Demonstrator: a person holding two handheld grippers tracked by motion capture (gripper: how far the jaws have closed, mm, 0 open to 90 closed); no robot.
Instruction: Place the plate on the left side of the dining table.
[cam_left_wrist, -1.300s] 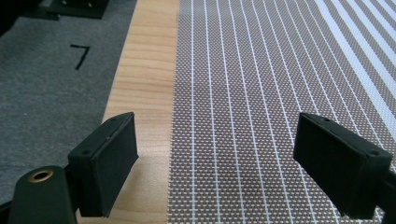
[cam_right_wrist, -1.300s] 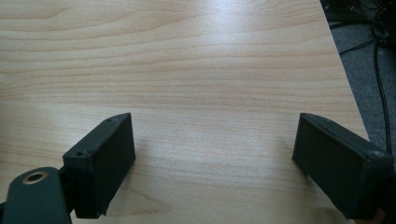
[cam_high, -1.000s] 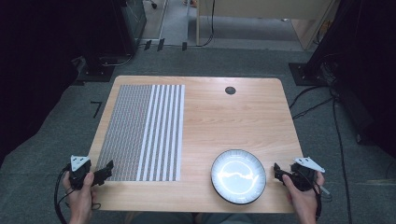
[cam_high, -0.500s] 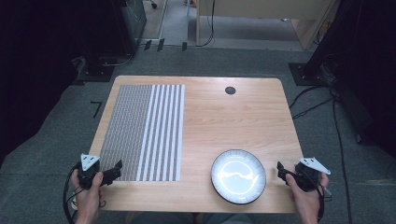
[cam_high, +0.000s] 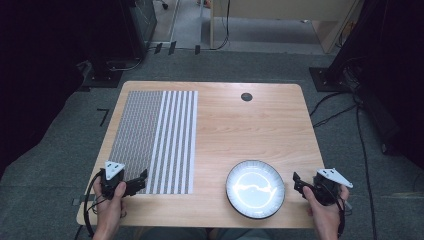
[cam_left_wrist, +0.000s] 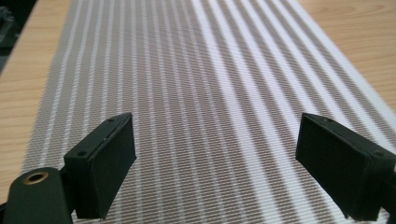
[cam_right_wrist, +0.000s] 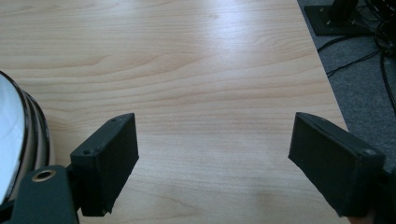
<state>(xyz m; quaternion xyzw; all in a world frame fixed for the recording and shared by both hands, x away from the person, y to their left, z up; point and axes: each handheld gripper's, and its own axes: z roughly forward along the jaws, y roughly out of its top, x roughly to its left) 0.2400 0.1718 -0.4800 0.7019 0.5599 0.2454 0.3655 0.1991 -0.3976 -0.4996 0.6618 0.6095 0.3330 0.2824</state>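
Since a second ago the left gripper (cam_high: 140, 180) has travelled rightward from the table's left edge, so that its jaws now reach over the near corner of the grey-and-white striped woven placemat (cam_high: 156, 138), while the right gripper (cam_high: 299, 184) has shifted only slightly near the table's right front edge. In the high view, the rectangular light wooden table (cam_high: 240, 130) carries the placemat along its left half, a round white plate with a dark rim (cam_high: 255, 188) at the near right, and a small black round cap (cam_high: 246, 97) set into the top near the far edge. The left hand (cam_high: 111, 202) and right hand (cam_high: 326, 207) come in from the bottom, each with a grey three-cornered plate on its tool; the right gripper sits just beside the plate's right rim, apart from it. In the left gripper view, the left gripper (cam_left_wrist: 215, 163) has its two black jaws spread wide above the placemat (cam_left_wrist: 205, 84), nothing between them. In the right gripper view, the right gripper (cam_right_wrist: 215, 163) likewise stands spread wide over bare wood (cam_right_wrist: 201, 70), with the plate (cam_right_wrist: 18, 135) at the left edge and grey carpet floor (cam_right_wrist: 364, 84) beyond the table's side.
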